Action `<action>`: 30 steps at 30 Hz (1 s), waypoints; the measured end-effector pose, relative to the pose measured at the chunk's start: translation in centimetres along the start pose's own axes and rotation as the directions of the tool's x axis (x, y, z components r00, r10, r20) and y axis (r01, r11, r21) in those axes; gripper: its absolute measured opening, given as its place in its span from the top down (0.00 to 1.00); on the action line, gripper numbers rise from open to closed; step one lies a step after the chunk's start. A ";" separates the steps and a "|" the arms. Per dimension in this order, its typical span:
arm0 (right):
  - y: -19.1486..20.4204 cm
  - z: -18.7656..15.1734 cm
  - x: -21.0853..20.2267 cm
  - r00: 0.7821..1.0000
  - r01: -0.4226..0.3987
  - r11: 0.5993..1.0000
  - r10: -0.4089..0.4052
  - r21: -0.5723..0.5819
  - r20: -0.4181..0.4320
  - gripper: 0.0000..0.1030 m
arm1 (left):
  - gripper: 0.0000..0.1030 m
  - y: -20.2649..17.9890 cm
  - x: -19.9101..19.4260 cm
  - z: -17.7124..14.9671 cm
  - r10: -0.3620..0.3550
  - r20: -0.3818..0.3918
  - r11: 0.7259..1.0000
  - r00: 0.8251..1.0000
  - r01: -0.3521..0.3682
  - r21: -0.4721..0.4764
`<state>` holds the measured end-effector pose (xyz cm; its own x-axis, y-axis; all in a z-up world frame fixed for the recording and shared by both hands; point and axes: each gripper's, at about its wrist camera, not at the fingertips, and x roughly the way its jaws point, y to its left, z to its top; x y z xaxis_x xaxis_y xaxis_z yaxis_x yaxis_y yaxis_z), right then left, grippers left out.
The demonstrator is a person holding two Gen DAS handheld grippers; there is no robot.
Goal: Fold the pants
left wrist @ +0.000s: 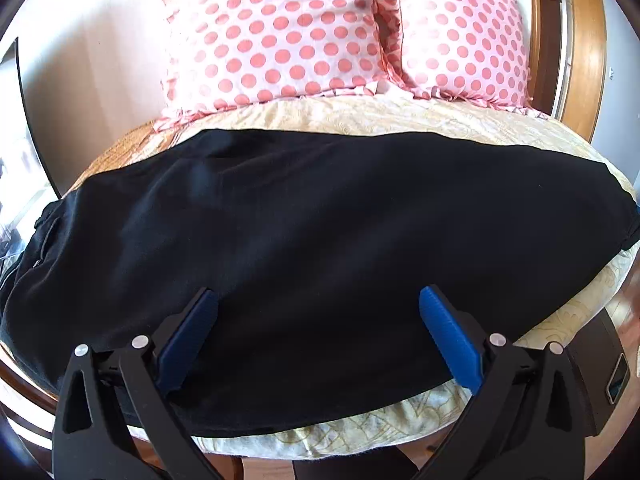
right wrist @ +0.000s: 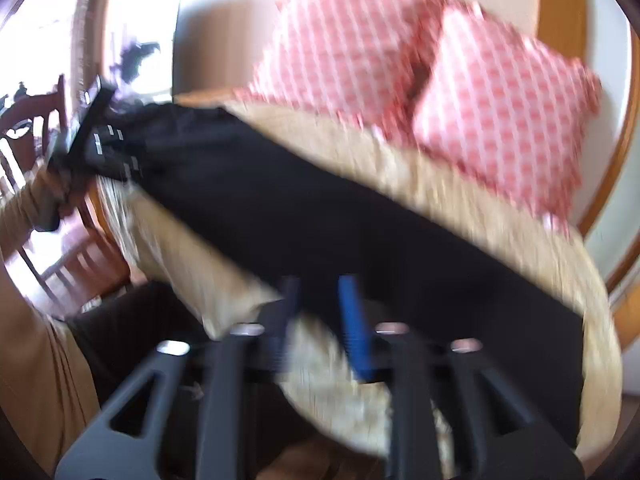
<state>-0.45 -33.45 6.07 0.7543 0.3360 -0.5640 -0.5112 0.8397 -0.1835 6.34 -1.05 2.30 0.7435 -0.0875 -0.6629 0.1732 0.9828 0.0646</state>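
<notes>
Black pants (left wrist: 320, 240) lie spread across a cream bedspread (left wrist: 360, 116), stretching from left to right. My left gripper (left wrist: 318, 300) is wide open just above the near part of the pants, its blue pads (left wrist: 188, 344) empty. The right wrist view is blurred by motion. There the pants (right wrist: 320, 220) run as a long band from upper left to lower right. My right gripper (right wrist: 320, 292) hovers near the pants' near edge with a narrow gap between its blue pads (right wrist: 354, 328), holding nothing. The left gripper (right wrist: 92, 128) shows at the pants' far left end.
Two pink polka-dot pillows (left wrist: 280, 36) lean against the wall behind the pants. A wooden chair (right wrist: 68, 264) stands left of the bed. The bed's wooden frame (left wrist: 616, 316) shows at the right and front. A person's sleeve (right wrist: 24, 208) is at the left.
</notes>
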 end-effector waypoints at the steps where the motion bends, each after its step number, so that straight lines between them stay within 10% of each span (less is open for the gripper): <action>1: 0.1 1.9 0.9 0.999 -0.040 0.999 0.040 -0.021 0.023 0.32 | 0.02 0.0 0.0 -0.1 -0.001 0.011 1.000 1.000 0.001 -0.002; 13: 7.0 19.2 23.8 0.930 -0.338 0.938 0.320 -0.080 -0.180 0.74 | 0.02 -0.2 -0.2 -1.0 0.025 0.073 0.999 0.997 -0.022 -0.037; 24: 10.4 18.8 30.6 0.888 -0.367 0.922 0.309 -0.122 -0.340 0.80 | 0.02 0.0 -0.1 -1.3 -0.006 0.088 1.000 0.996 0.008 -0.015; 27: 10.5 18.6 30.3 0.881 -0.385 0.916 0.329 -0.112 -0.339 0.98 | 0.02 0.0 -0.1 -1.4 -0.014 0.092 1.000 0.996 0.014 -0.009; 30: 11.3 18.6 29.6 0.907 -0.345 0.920 0.276 -0.187 -0.318 0.99 | 0.02 -0.1 0.0 -1.2 -0.016 0.086 1.000 0.996 0.016 -0.005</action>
<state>23.78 -6.11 2.35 0.4121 0.4004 -0.8184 -0.8074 0.5767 -0.1245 5.52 -0.92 1.41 0.7938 -0.1168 -0.5969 0.1823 0.9820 0.0502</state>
